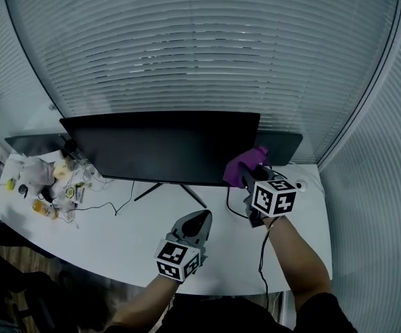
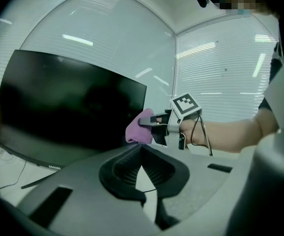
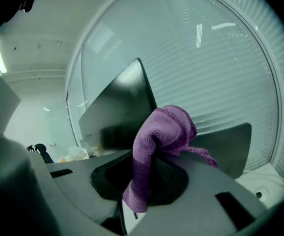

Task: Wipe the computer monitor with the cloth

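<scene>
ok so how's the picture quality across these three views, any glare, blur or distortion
Head view: strong fisheye, the blinds bow into arcs and the monitor reads as a flat dark slab. Left gripper view: bright light streaks reflect on the wall. Right gripper view: the cloth is sharp, while the background is soft.

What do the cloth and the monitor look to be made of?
The cloth looks like soft purple microfibre or knit, matte: ribbed weave and limp folds show. The monitor screen looks smooth and faintly glossy, dim reflections on it; bezel probably dark plastic.
</scene>
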`<action>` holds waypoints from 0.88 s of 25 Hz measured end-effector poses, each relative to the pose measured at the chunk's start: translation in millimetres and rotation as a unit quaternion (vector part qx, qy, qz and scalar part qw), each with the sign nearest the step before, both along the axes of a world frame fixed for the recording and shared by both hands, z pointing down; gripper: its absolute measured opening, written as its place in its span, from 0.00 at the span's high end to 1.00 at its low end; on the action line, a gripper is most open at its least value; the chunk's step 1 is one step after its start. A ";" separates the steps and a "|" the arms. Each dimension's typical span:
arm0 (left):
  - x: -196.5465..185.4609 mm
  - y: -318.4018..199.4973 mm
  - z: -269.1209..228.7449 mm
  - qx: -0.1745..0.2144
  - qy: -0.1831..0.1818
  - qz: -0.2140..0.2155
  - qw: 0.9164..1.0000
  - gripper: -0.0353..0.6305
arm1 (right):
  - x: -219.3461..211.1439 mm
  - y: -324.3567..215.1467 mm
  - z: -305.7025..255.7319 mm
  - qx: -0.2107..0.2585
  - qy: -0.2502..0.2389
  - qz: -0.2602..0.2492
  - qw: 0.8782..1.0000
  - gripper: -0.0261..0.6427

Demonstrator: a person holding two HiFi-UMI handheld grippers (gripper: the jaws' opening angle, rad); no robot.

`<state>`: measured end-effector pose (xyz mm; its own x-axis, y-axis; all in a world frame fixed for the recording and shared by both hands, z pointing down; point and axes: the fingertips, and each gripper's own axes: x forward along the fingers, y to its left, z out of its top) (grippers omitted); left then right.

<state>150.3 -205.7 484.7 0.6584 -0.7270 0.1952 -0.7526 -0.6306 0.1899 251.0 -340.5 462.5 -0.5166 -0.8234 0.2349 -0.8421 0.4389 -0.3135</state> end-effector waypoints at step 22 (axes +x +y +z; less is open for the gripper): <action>-26.7 12.2 -96.6 0.078 0.014 0.019 0.997 0.94 | -10.9 1.2 -184.3 0.093 0.029 0.020 0.995 0.86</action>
